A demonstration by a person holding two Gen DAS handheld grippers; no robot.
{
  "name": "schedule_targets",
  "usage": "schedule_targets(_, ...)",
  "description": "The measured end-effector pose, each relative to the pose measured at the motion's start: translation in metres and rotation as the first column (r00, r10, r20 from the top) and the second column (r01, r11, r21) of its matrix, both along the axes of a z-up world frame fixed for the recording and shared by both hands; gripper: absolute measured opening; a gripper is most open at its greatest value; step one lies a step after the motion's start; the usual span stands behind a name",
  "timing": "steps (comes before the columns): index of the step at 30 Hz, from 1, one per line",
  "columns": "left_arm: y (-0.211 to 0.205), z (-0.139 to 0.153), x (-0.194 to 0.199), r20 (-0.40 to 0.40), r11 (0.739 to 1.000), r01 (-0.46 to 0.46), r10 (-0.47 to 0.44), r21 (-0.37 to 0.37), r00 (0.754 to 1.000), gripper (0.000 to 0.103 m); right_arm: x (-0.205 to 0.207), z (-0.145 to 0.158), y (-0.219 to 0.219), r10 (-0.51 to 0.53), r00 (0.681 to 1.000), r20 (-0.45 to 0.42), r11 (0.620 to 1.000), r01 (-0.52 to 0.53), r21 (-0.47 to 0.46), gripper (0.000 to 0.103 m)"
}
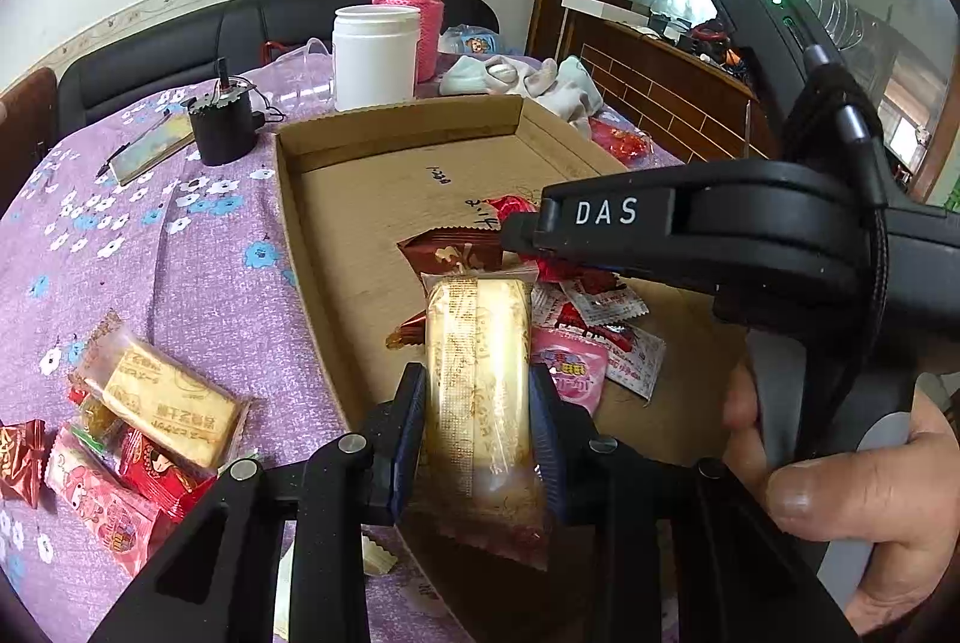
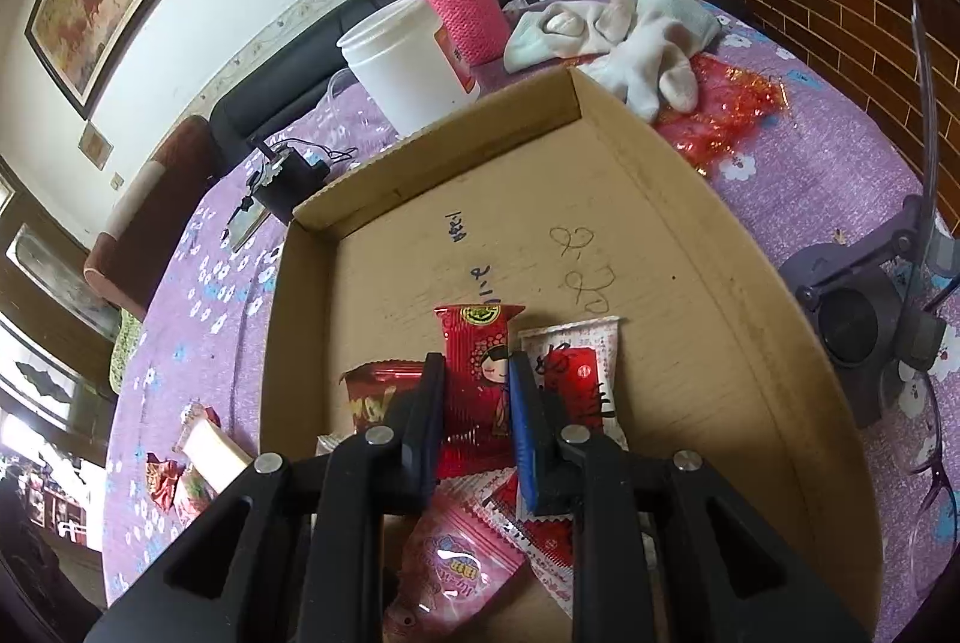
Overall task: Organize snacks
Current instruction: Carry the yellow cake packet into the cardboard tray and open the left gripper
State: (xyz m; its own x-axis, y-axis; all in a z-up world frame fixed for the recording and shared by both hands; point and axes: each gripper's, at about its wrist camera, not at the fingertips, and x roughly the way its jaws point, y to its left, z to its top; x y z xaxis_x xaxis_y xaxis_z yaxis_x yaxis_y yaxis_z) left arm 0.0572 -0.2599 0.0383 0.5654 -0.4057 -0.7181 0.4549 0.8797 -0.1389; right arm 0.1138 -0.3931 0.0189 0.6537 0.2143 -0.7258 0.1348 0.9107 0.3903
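The left gripper [image 1: 478,424] has its ribbed blue fingers [image 1: 410,421] clamped on a long, crinkly clear-wrapped cake [image 1: 478,391], held over the near edge of the shallow cardboard tray [image 2: 678,199]. The right gripper [image 2: 478,424] pinches a glossy red foil packet [image 2: 478,373] above the flat sachets [image 2: 456,565] heaped in the tray's near end. More wrapped biscuits [image 1: 162,403] lie loose on the counter's [image 1: 198,283] purple flowered cloth, left of the tray.

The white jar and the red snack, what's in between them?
Just the cardboard box's back wall and bare floor, between white jar and red snack, in the right wrist view.
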Motion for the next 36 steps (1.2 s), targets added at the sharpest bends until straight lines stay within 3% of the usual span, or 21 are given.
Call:
schedule_targets(11,0.004,-0.001,0.002,-0.016,1.0,0.009,-0.01,-0.029,1.0,0.035,-0.001,0.002,0.003,-0.008,1.0,-0.002,0.999,0.008,-0.034,0.021)
schedule_targets(16,0.006,0.001,0.003,-0.024,0.999,0.012,-0.013,-0.052,1.0,0.042,-0.002,0.002,0.004,-0.009,1.0,0.003,0.999,0.009,-0.039,0.027)
schedule_targets(21,0.009,0.006,0.001,-0.006,0.998,0.006,-0.006,-0.069,1.0,0.058,-0.004,0.006,0.004,-0.014,1.0,0.014,0.999,0.015,-0.032,0.028)
schedule_targets(36,0.038,0.036,0.002,-0.022,0.991,-0.058,0.056,-0.123,0.998,0.059,-0.017,0.028,0.015,-0.003,0.995,0.1,1.0,0.005,-0.019,0.03)
